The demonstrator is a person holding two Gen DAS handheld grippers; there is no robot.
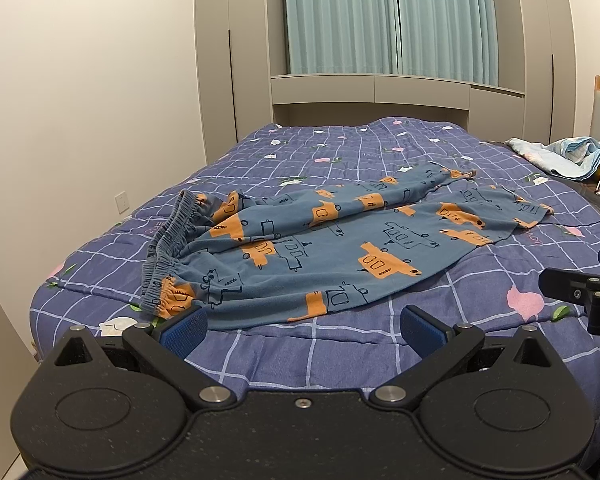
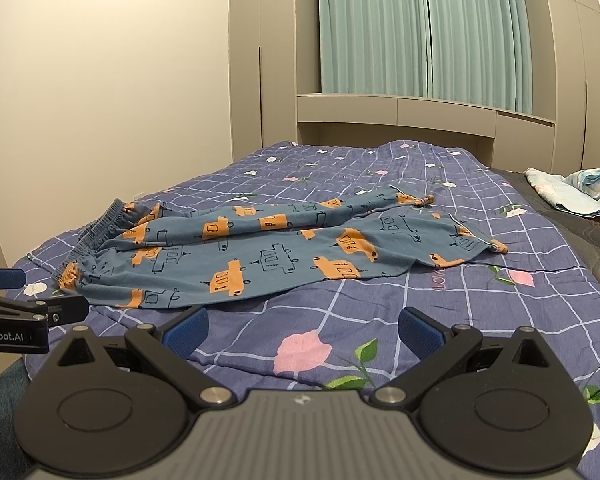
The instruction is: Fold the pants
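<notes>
Blue pants with orange bus prints (image 1: 320, 248) lie spread across the bed, elastic waistband (image 1: 168, 248) to the left, leg cuffs to the right. They also show in the right wrist view (image 2: 268, 256). My left gripper (image 1: 304, 326) is open and empty, just in front of the pants' near edge by the waistband. My right gripper (image 2: 302, 330) is open and empty, over bare quilt in front of the lower leg. Each gripper shows at the edge of the other's view.
The bed has a purple checked quilt with flowers (image 1: 380, 352). A crumpled light blue blanket (image 1: 564, 156) lies at the far right. A wall is on the left; wardrobes and green curtains (image 1: 380, 16) stand behind the bed.
</notes>
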